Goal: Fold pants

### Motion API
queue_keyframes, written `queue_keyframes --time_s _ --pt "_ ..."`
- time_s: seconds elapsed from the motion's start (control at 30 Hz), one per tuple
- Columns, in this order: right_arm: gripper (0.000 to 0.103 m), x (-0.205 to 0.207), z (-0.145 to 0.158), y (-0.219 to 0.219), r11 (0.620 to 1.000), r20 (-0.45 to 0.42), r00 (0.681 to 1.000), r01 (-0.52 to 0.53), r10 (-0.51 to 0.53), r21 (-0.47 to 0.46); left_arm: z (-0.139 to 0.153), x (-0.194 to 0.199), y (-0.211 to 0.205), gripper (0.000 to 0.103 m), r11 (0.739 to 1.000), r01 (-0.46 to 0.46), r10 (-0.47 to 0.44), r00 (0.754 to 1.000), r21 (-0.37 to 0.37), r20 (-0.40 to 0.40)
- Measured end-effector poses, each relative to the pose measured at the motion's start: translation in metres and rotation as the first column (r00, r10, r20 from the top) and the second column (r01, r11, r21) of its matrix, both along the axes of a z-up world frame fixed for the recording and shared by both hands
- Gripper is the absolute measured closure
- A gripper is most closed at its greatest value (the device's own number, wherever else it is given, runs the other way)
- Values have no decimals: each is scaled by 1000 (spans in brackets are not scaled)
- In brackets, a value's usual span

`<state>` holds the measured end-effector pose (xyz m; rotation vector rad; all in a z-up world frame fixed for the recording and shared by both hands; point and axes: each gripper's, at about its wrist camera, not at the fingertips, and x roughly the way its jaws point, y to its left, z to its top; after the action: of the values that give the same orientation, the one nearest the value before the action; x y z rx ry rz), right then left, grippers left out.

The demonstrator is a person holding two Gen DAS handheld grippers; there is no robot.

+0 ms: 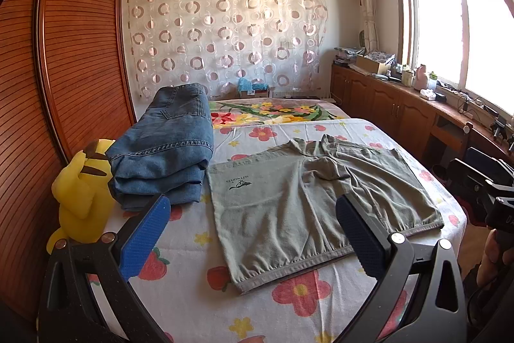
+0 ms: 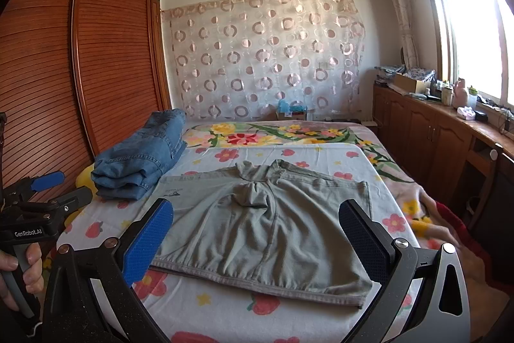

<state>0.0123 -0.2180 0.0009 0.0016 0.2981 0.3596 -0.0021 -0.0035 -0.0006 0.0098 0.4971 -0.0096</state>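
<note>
Grey-green shorts (image 1: 308, 198) spread flat, rumpled at crotch, on floral bed (image 1: 199, 294); both grippers' fingers (image 1: 144, 233) released, empty.

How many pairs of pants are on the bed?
2. The grey-green shorts lie spread flat in the middle of the bed. The blue jeans sit folded in a pile to their left, beside a yellow plush toy. The pile could hide more.

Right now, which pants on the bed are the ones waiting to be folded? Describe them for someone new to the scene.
On the flower-print bed sheet, right of the folded blue jeans, lie grey-green pants. They alone are spread flat and unfolded, with a small dark logo near their left edge.
</note>
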Motion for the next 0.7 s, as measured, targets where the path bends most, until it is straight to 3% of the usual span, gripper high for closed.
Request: queue_keyframes --time_s 0.7 --pt "0 -1 0 2 1000 4 1000 -4 4 -1 4 -1 -8 0 1000 2 -2 1000 -2 3"
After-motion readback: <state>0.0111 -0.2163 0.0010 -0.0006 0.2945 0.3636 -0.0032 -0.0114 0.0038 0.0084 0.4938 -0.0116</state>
